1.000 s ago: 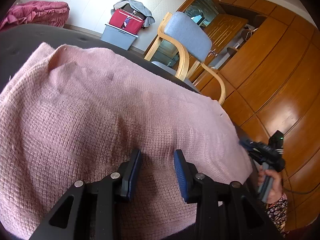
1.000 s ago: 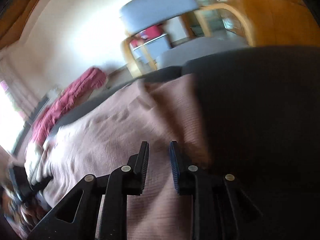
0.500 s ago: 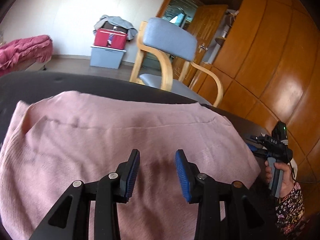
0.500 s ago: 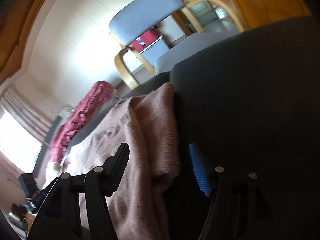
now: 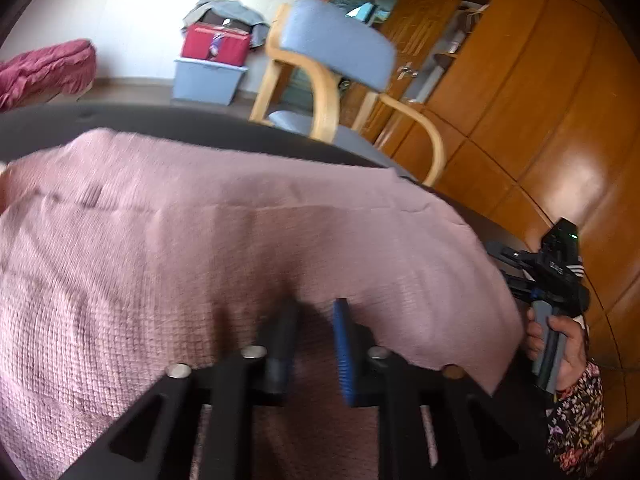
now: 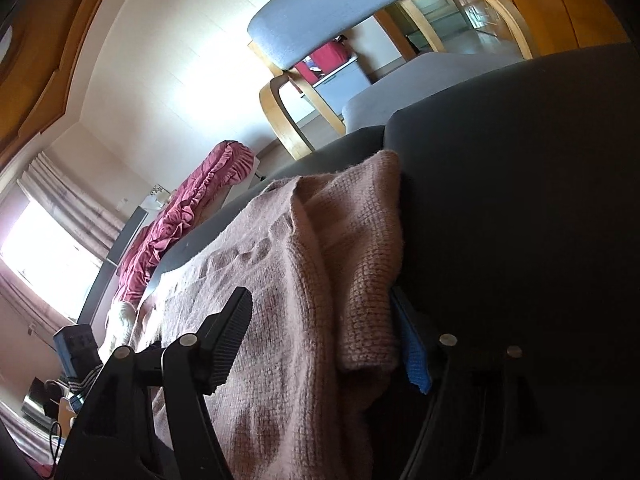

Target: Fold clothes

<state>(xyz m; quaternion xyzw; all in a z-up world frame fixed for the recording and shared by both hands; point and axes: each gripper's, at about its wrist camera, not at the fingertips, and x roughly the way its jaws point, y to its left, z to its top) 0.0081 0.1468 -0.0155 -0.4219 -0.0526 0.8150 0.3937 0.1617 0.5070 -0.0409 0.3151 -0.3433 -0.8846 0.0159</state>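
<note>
The left tool has narrowed from half a second ago and now pinches the near edge of the pink sweater, which lies spread on the dark bench. The right tool stays wide, straddling the sweater's bunched corner, so a fold seems under way. No writing is legible.

Right gripper spread wide around pink sweater edge, dark table
</note>
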